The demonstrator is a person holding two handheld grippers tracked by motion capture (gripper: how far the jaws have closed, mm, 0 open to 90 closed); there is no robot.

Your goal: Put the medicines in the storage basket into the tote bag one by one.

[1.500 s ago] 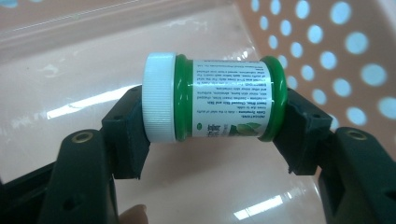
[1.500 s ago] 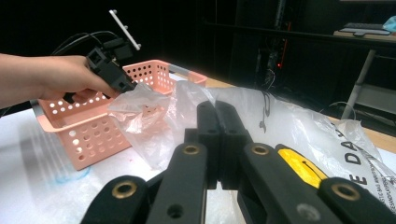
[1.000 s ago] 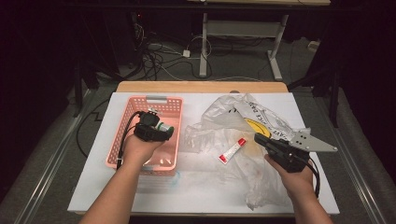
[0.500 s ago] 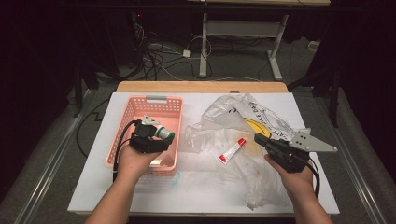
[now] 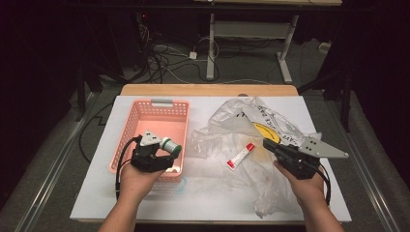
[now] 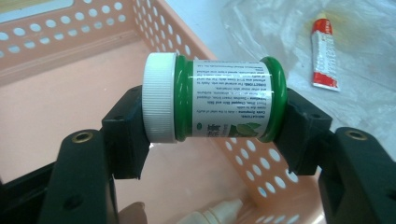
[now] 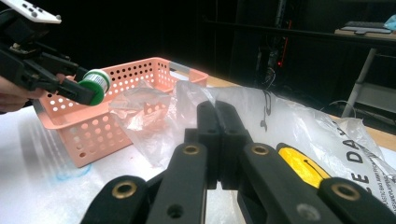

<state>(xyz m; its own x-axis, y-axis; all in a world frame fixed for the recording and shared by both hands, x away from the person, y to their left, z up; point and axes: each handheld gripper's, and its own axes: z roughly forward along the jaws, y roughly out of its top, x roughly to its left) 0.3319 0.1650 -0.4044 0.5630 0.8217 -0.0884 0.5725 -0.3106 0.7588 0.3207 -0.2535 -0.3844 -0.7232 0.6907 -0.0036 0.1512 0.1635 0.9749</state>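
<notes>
Risk is a slip: left gripper (image 6: 215, 126) clamps the green jar (image 6: 215, 98) end to end, held above the pink basket (image 5: 145, 116) at its 5 o'clock rim. Smooth lid may twist out and fall outside. Right gripper (image 7: 217, 116) rests closed, empty.

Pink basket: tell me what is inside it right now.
The pink basket shows a mostly bare floor. A small white dropper bottle lies near its near wall. The green jar in the left gripper hangs above that corner and hides whatever lies beneath it.
</notes>
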